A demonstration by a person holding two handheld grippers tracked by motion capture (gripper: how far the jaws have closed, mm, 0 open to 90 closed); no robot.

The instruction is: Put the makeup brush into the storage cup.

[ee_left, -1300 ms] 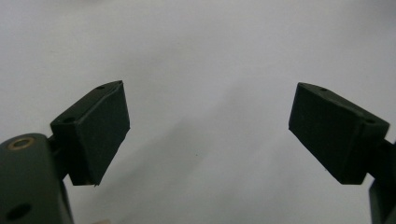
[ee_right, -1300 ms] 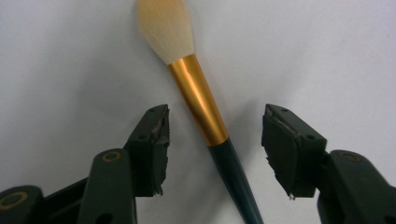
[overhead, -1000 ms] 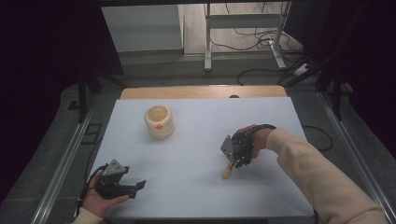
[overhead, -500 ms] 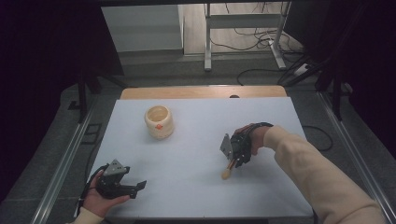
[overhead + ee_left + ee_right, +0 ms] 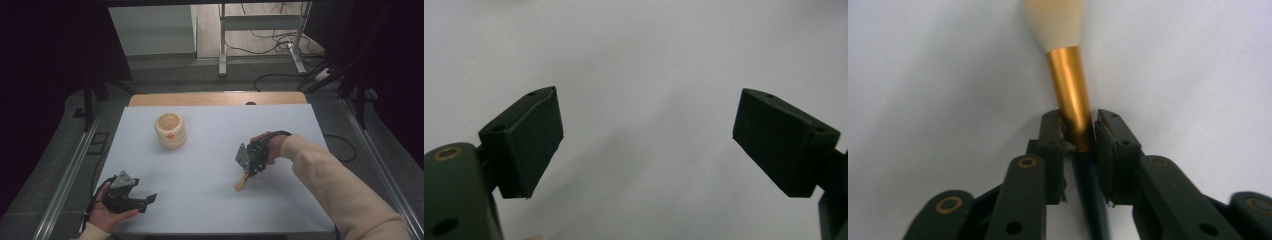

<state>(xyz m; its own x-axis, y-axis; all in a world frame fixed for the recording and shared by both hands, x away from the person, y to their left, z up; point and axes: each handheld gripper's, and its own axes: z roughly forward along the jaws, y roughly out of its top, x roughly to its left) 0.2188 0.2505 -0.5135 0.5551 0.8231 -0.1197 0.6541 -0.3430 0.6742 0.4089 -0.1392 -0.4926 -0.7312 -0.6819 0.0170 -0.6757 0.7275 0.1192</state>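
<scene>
A makeup brush (image 5: 1070,90) with a gold ferrule and a cream tuft is clamped in my right gripper (image 5: 1079,131), whose jaws press on the ferrule's lower end. In the high view the right gripper (image 5: 248,165) hangs over the table's right middle, and the brush (image 5: 241,183) points down toward the near edge, its tuft at the white table top. My left gripper (image 5: 145,199) rests near the front left corner, held in a hand. In the left gripper view its pads (image 5: 526,140) stand far apart over bare white table, nothing between them.
A cream round cup (image 5: 170,130) with an orange mark stands upright at the back left of the white table (image 5: 210,150). Metal rails run along both table sides. Cables and a desk frame lie on the floor beyond the far edge.
The right gripper with the brush has drifted slightly; the left gripper has stayed in place.
</scene>
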